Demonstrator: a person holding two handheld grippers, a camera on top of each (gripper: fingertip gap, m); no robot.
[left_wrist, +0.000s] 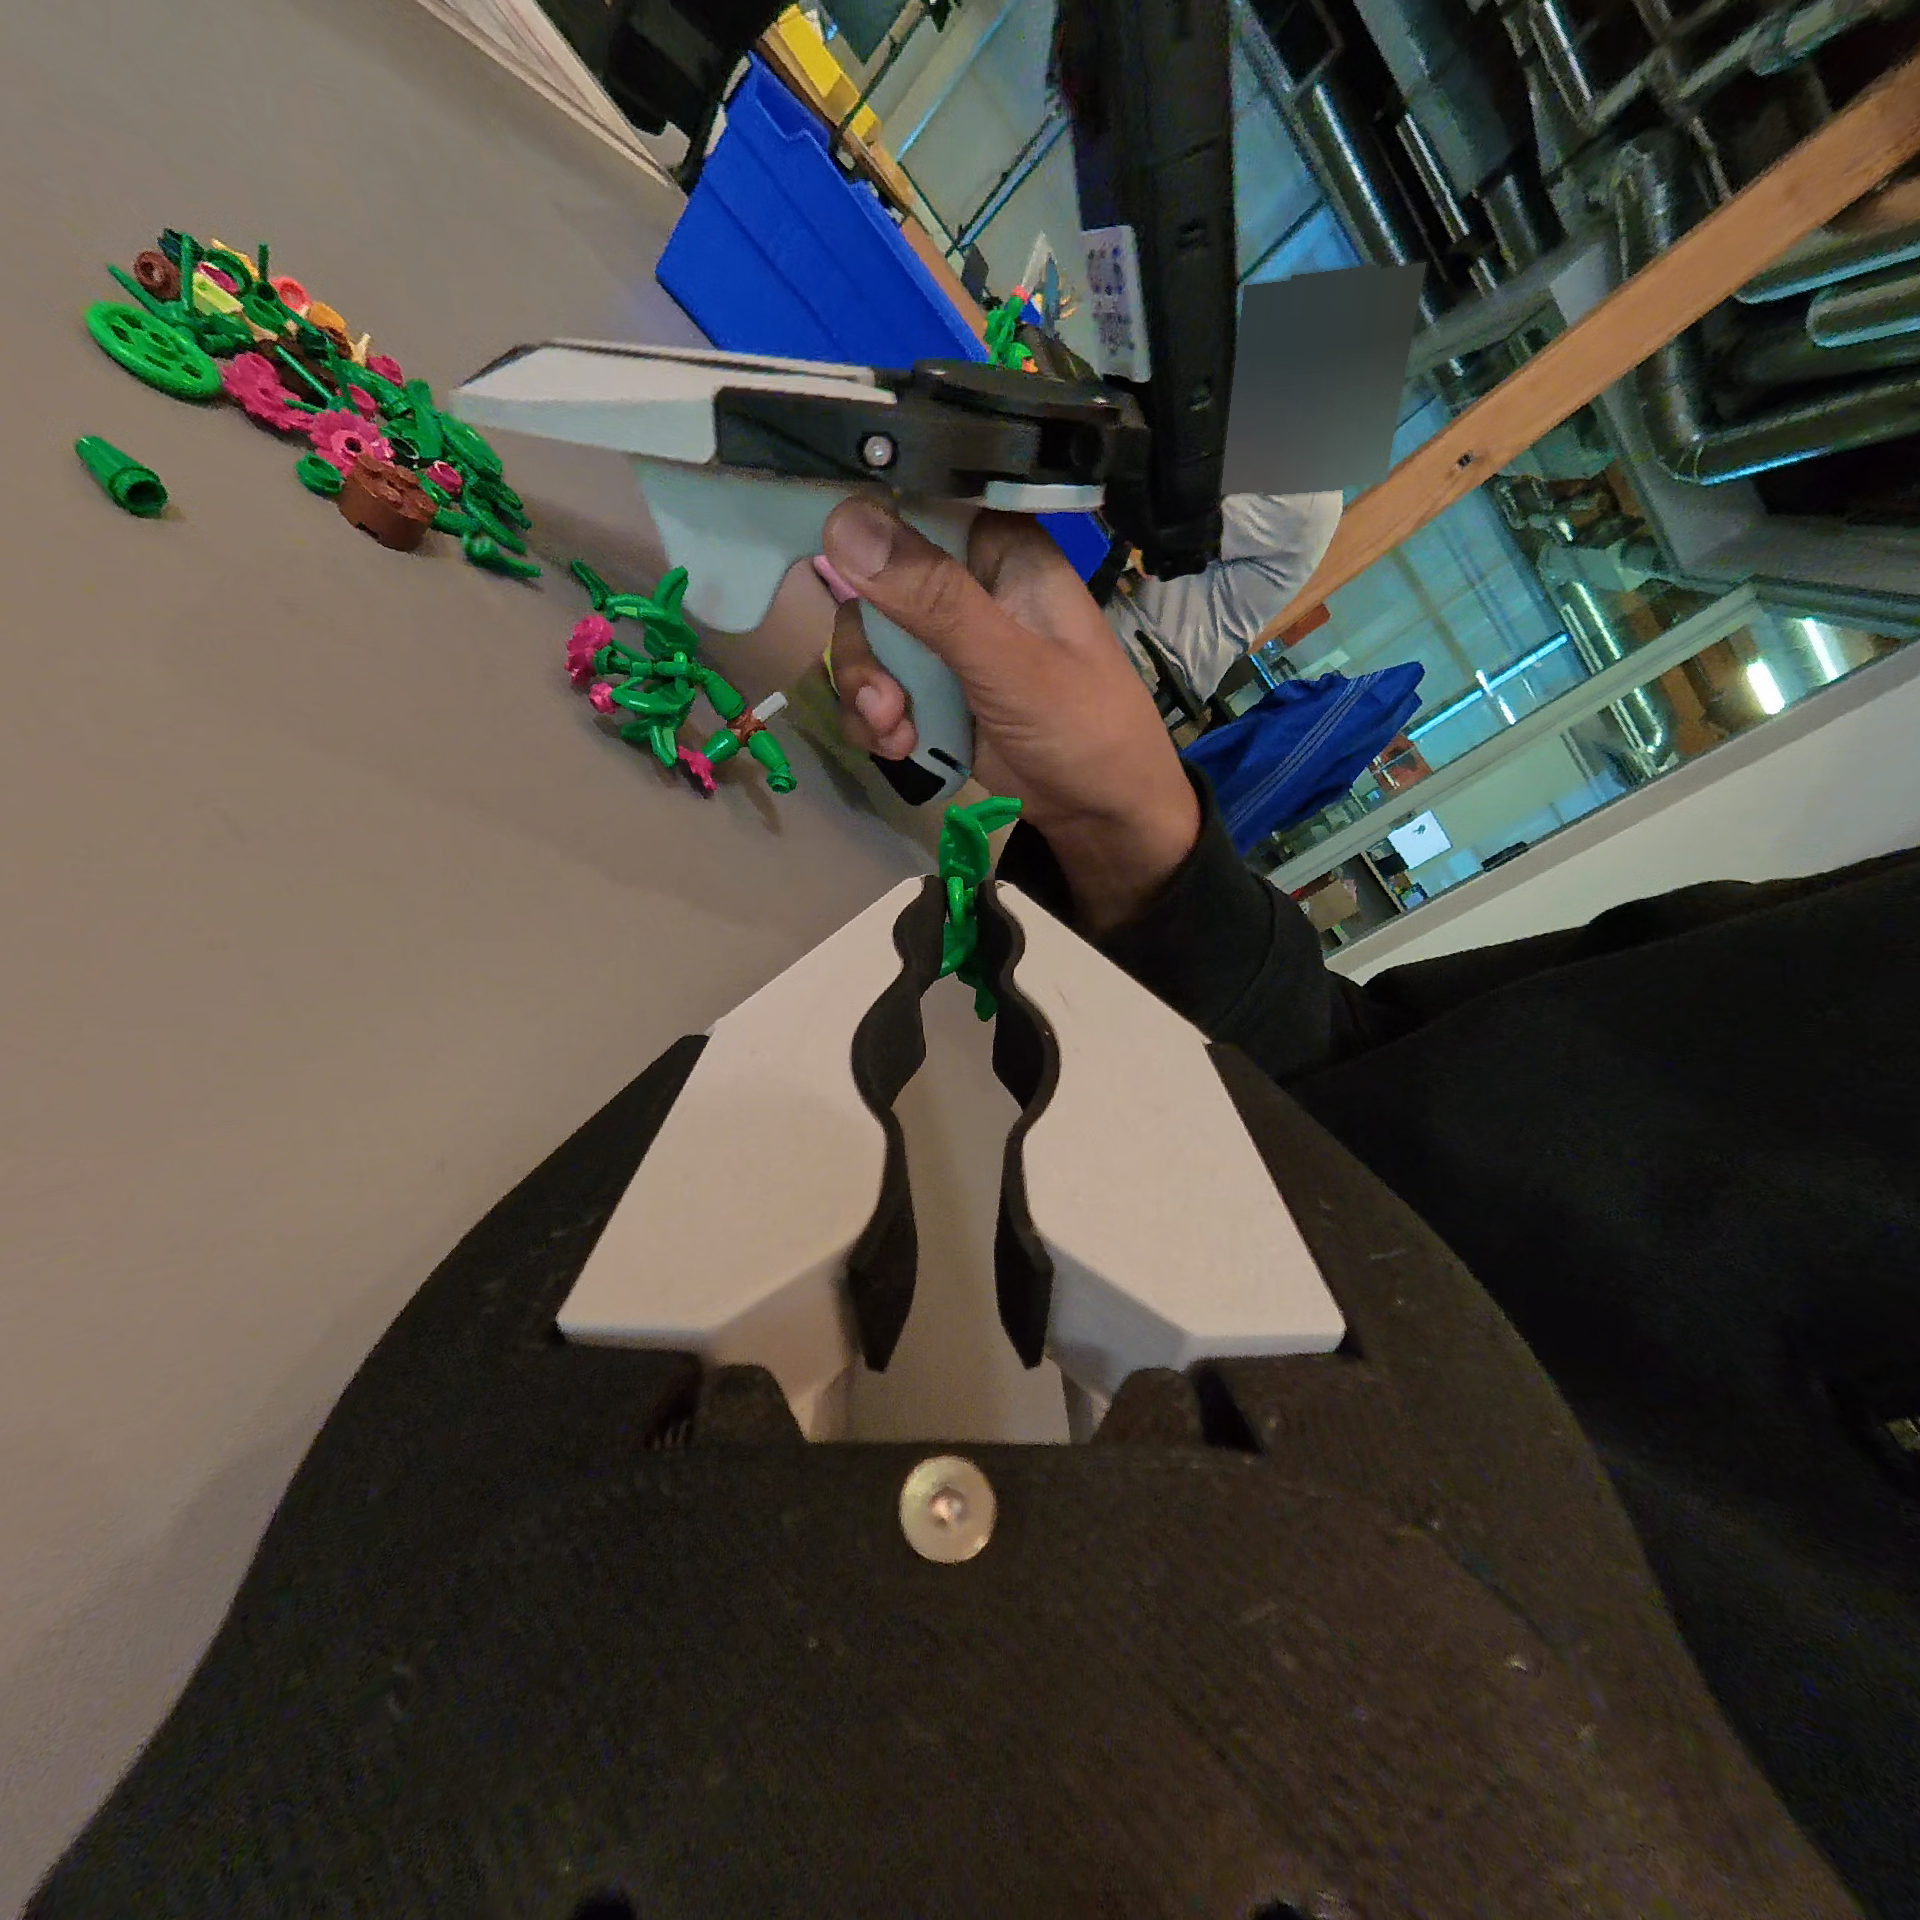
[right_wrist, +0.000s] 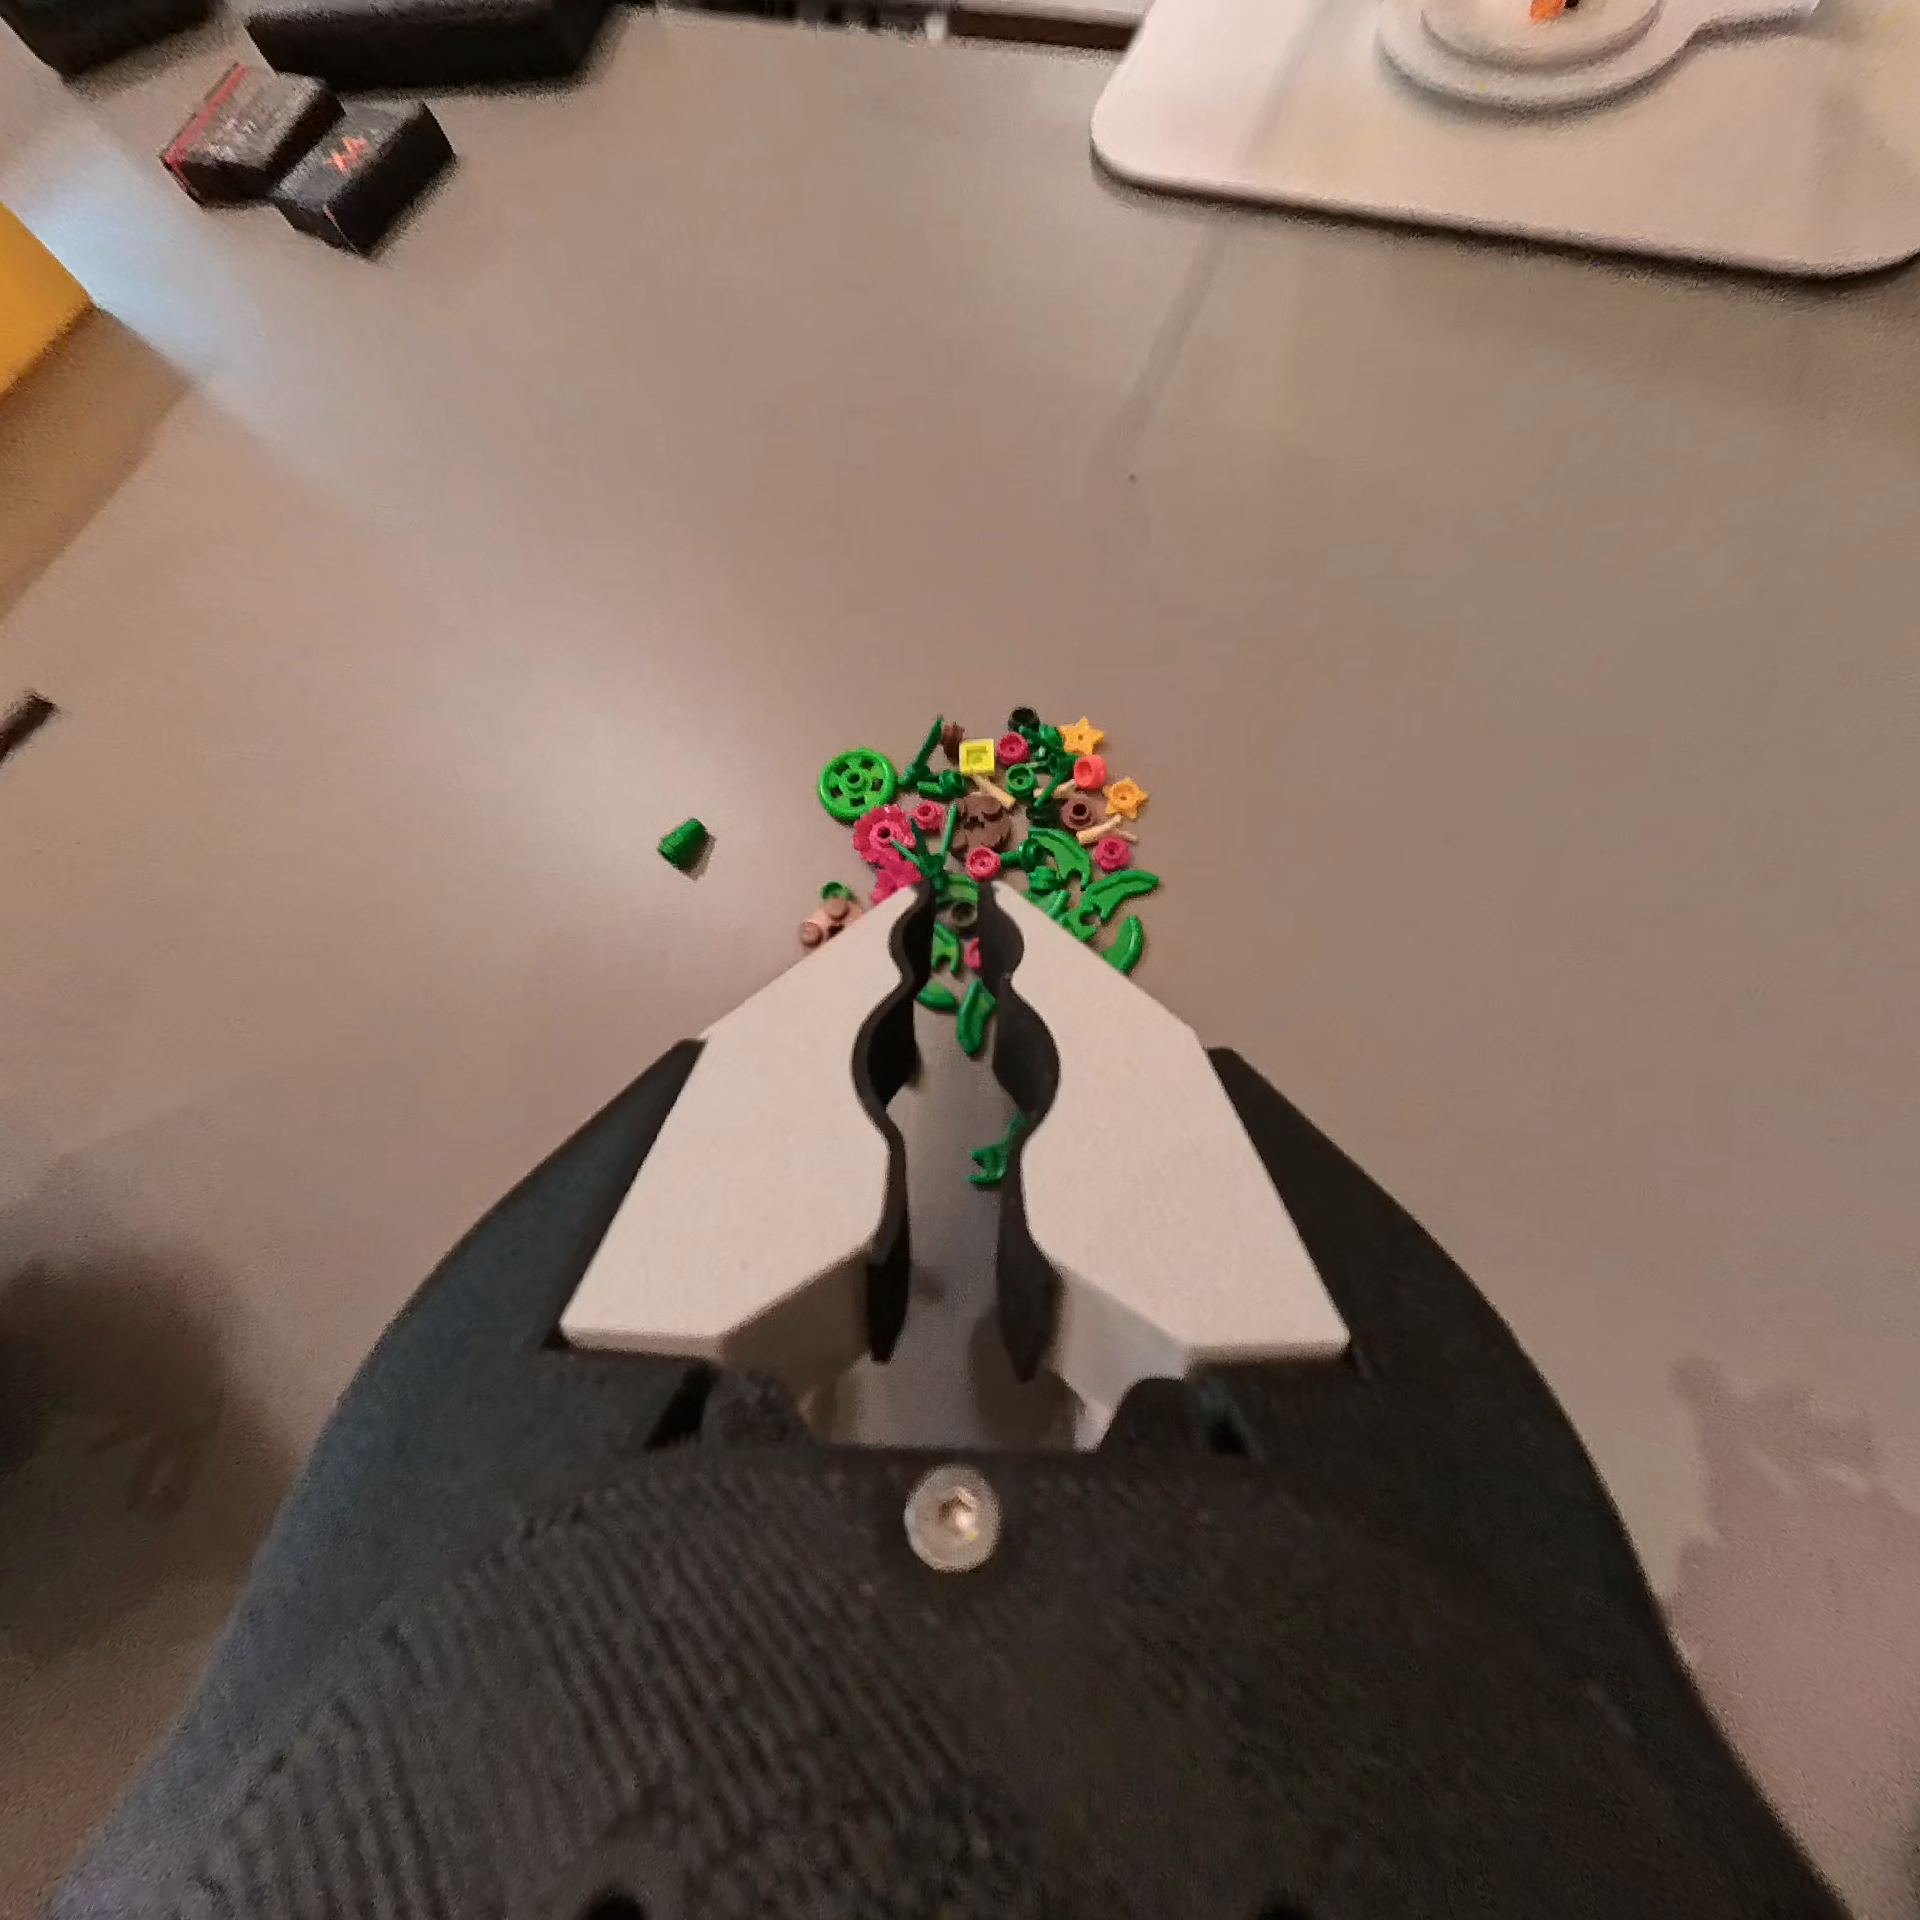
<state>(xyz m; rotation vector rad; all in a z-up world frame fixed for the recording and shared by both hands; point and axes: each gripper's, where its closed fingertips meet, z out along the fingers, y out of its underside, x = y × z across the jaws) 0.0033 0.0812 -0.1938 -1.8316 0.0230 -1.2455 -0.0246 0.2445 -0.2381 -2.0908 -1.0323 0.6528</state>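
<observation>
My left gripper (left_wrist: 962, 906) is shut on a small bright green leafy stem (left_wrist: 966, 842) and holds it in the air above the grey table (left_wrist: 312, 1039). My right gripper (right_wrist: 956, 896) hovers low over a pile of small toy flower parts (right_wrist: 987, 821), green, pink, brown and yellow. Its jaws stand a narrow gap apart with nothing clamped. A thin dark green stem (right_wrist: 928, 854) lies by its left fingertip. The left wrist view shows the right gripper (left_wrist: 462, 400) in a person's hand (left_wrist: 987, 665), beside the same pile (left_wrist: 312, 364).
A green cone (right_wrist: 684, 842) lies alone left of the pile. A partly built green and pink sprig (left_wrist: 665, 675) lies near the hand. Black boxes (right_wrist: 312, 145) sit far left, a white board (right_wrist: 1507, 177) far right. Blue bins (left_wrist: 810, 239) stand past the table edge. The left gripper's tips are roughly 15 centimeters from the right gripper's.
</observation>
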